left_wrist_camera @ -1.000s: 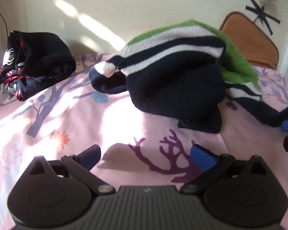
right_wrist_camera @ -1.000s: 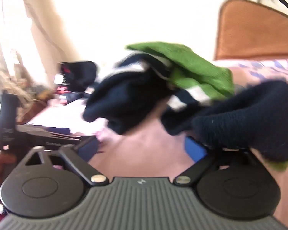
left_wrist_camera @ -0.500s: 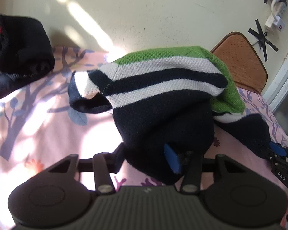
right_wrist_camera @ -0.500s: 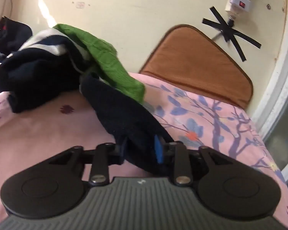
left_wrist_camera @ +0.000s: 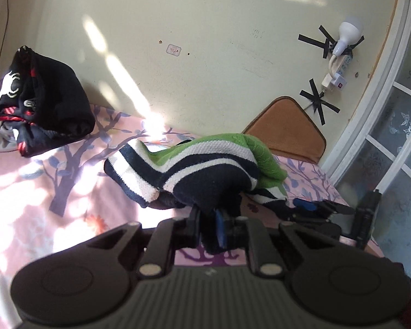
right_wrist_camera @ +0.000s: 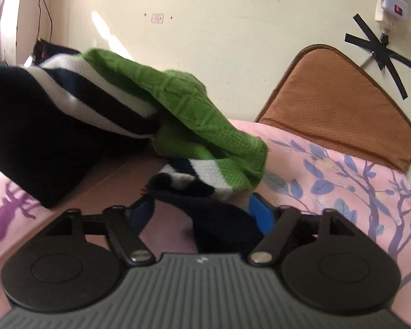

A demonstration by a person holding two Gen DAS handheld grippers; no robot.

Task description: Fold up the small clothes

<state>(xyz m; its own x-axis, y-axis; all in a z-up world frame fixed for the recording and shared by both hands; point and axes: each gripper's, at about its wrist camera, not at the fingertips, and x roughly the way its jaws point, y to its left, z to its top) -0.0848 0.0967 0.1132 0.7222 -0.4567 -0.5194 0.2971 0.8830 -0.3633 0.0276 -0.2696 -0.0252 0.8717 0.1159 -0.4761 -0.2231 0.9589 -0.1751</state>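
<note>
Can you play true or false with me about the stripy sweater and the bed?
1. The sweater has green, white and dark stripes. True.
2. The sweater is folded flat and neat. False: it is bunched up in a heap.
3. The sheet is plain blue. False: it is pink with tree branches on it.
4. A brown cushion leans on the wall. True.
5. The black clothes lie on top of the sweater. False: they sit apart, by the wall.

Both jaws are closing: left tool (left_wrist_camera: 219,226) nearly shut, right tool (right_wrist_camera: 202,213) wider apart.
</note>
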